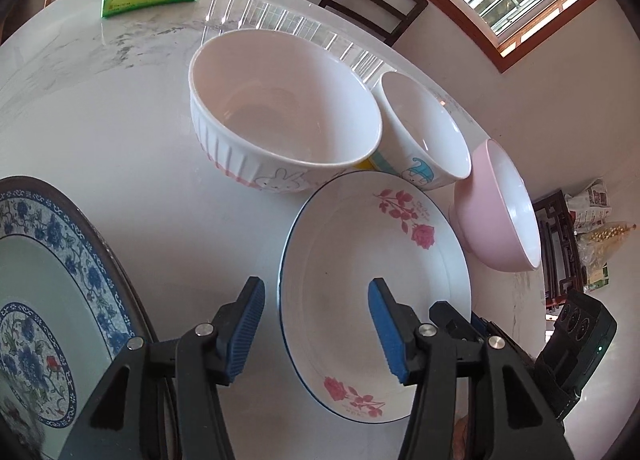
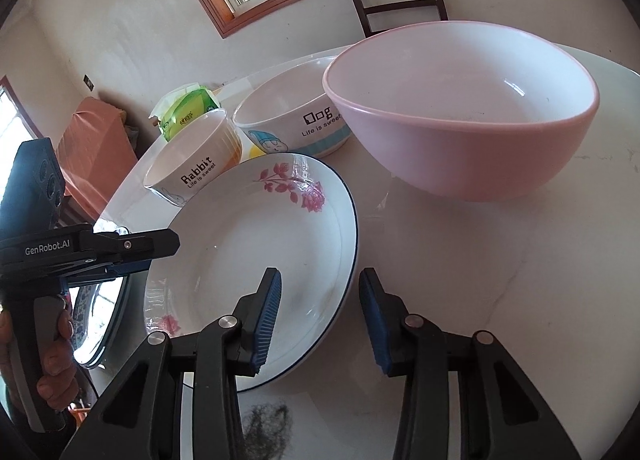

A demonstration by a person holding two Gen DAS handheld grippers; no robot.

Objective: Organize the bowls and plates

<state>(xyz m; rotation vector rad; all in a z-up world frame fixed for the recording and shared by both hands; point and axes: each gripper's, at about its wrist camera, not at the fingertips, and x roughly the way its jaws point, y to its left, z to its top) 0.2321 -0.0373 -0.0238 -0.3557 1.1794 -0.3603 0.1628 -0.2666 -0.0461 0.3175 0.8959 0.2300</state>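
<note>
- Left wrist view: we hold our left gripper with jaws apart astride the near-left rim of the rose plate, pads clear of it. The plate lies near the table edge on our side, in front of the rabbit bowl, dog bowl and pink bowl.
- Right wrist view: our right gripper straddles the plate's near-right rim, jaws apart, not yet clamped. We judge both pads should close squarely on the rim before we lift.
</note>
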